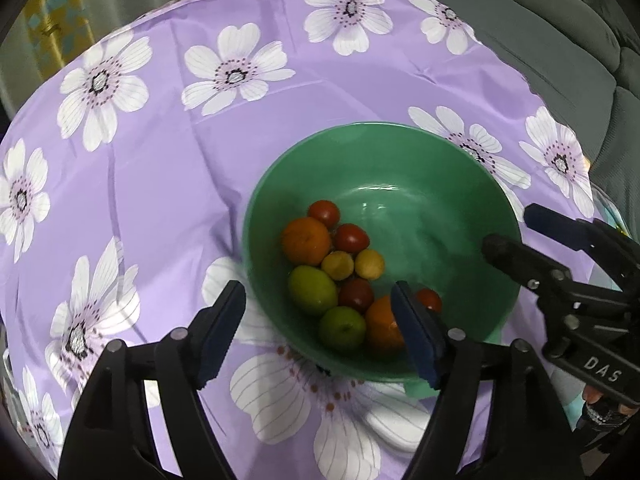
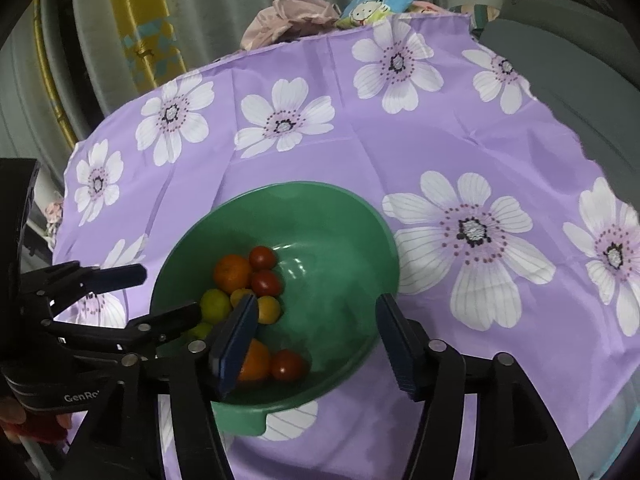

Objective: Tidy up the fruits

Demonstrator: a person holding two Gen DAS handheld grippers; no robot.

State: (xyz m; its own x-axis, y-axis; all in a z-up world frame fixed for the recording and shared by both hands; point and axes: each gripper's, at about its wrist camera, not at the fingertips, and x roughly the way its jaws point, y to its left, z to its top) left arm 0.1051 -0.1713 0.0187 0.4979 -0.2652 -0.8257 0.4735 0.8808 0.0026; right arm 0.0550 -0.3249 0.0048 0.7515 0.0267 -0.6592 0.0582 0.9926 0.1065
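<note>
Every fruit in view sits inside the green bowl (image 1: pixel 404 152), which rests on the purple flowered cloth (image 1: pixel 168 152) covering the bench. The pile hugs the bowl's near-left side: two oranges, the upper orange (image 1: pixel 306 240) at about ten o'clock of the heap, green limes (image 1: pixel 313 290) below it, small yellow fruits (image 1: pixel 338 265) in the middle, and dark red cherry tomatoes (image 1: pixel 324 213) scattered at twelve and four o'clock.

The risk now, as I read it: both tools crowd one bowl. The left gripper (image 1: pixel 320 330) hangs over the near rim, and one blue pad could clip the lower orange or nudge the rim and slide the light bowl on that slick cloth. The right gripper (image 2: pixel 316 344) straddles the heap too; a careless dip could send the round tomatoes rolling or knock the two tools together.

Left fingers (image 1: pixel 222 332): spread wide, holding nothing. Right fingers (image 2: pixel 236 340): parted, nothing between them, no pad visibly pressing on fruit.
</note>
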